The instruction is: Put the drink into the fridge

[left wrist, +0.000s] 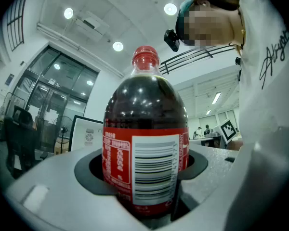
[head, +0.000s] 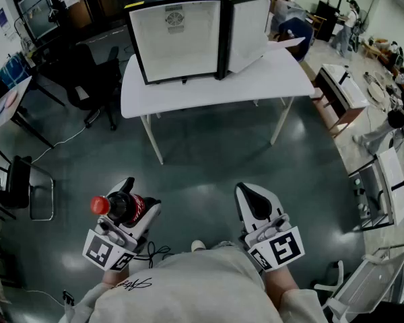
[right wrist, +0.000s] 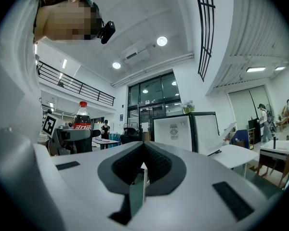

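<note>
The left tongs [head: 130, 204] clamp an upright cola bottle [left wrist: 145, 143] around its labelled body, red cap on top. The right tongs [right wrist: 143, 170] are closed on nothing. Both are held roughly level, side by side and close to the person's body, pointing at the white worktop [head: 209, 86]. On it the mini fridge [head: 182, 39] stands open, door swung right. Bare floor [head: 209, 153] lies between; a black office chair [head: 87, 79] stands left of the worktop.
</note>
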Tool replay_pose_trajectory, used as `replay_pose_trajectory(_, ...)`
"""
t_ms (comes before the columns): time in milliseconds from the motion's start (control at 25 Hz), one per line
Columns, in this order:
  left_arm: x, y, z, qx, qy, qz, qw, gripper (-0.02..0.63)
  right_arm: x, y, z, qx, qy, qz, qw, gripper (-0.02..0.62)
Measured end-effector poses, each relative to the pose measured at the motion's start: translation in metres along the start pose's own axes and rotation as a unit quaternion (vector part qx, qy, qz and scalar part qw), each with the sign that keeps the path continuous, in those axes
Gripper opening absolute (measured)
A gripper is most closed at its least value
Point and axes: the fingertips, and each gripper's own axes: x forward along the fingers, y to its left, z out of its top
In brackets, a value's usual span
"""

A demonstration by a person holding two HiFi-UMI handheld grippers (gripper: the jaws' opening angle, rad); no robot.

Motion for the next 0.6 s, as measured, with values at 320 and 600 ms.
replay_pose_trajectory(320, -0.005, 0.001, 0.003, -0.001, 0.003, -0.005, 1.0000, 0.324, 0.004, 0.010, 0.007, -0.007, 0.000, 0.001, 1.000, 0.011)
replay_pose_trajectory(600, -0.006, 0.005, 0.003, -0.002, 0.001, -0.005, 1.0000, 0.324, 0.005, 0.014, 0.003, -0.009, 0.005, 0.000, 1.000, 0.011)
